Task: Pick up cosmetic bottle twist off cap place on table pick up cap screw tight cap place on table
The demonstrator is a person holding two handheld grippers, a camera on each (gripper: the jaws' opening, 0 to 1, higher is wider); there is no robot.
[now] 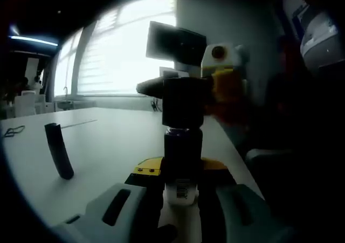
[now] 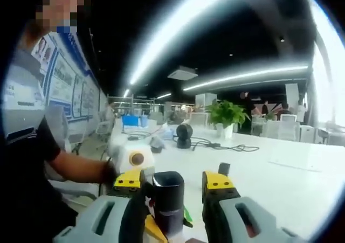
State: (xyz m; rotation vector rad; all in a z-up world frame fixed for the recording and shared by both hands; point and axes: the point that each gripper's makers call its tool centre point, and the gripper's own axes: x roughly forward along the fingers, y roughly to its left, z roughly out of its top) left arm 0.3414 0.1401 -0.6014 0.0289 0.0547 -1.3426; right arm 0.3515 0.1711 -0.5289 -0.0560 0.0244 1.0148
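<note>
Bottle (image 1: pixel 182 162) upright in left tongs (image 1: pixel 180 197) (right tongs (image 2: pixel 175 192) astride cap (image 2: pixel 168 193)).

We can't read any text in either view. Left gripper view: cosmetic bottle (image 1: pixel 182 151) has a white label w/ a barcode (image 1: pixel 183 189) near its base, bars visible but no digits legible, too small and blurred. Nothing legible on its dark cap (image 1: pixel 183 103). Right gripper view: wall posters (image 2: pixel 64 81) on the left carry print and graphics, too blurred for us to make out any words or nos. No brand or marking legible on the yellow gripper tips (image 2: pixel 220 180) or on the dark cap (image 2: pixel 168 192) between them. Monitor (image 1: pixel 175 42) behind the bottle in left gripper view is dark, no legible text.
</note>
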